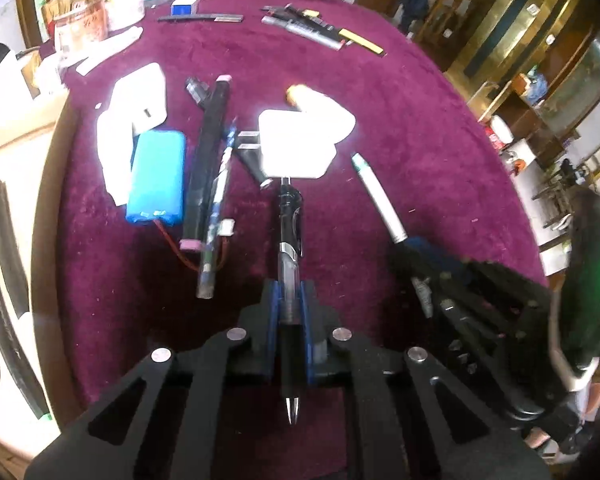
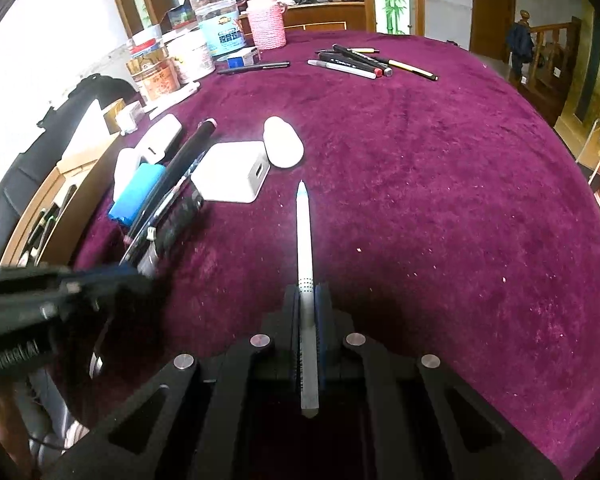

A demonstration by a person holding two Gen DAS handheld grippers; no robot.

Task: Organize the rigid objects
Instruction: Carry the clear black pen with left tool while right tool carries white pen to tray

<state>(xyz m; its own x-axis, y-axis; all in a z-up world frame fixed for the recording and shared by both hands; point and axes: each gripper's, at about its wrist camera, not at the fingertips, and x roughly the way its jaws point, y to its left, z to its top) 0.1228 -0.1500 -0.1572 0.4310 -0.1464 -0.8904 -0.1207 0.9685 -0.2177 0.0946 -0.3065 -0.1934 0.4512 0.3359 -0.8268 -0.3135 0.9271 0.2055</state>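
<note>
My left gripper (image 1: 289,300) is shut on a black and clear pen (image 1: 289,236), held lengthwise above the purple tablecloth, its far end near a white charger (image 1: 296,148). My right gripper (image 2: 309,296) is shut on a white pen (image 2: 303,236) that points forward over the cloth; it also shows in the left wrist view (image 1: 376,196), with the right gripper (image 1: 420,256) at its end. The left gripper shows blurred at the left of the right wrist view (image 2: 60,288).
A blue battery pack (image 1: 156,176), a long black marker (image 1: 208,160), another white charger (image 1: 140,100) and a white oval object (image 2: 283,142) lie ahead. Several pens (image 2: 364,62) lie far back. Jars and a pink container (image 2: 266,24) stand at the back left. A cardboard box (image 2: 64,200) sits at the left edge.
</note>
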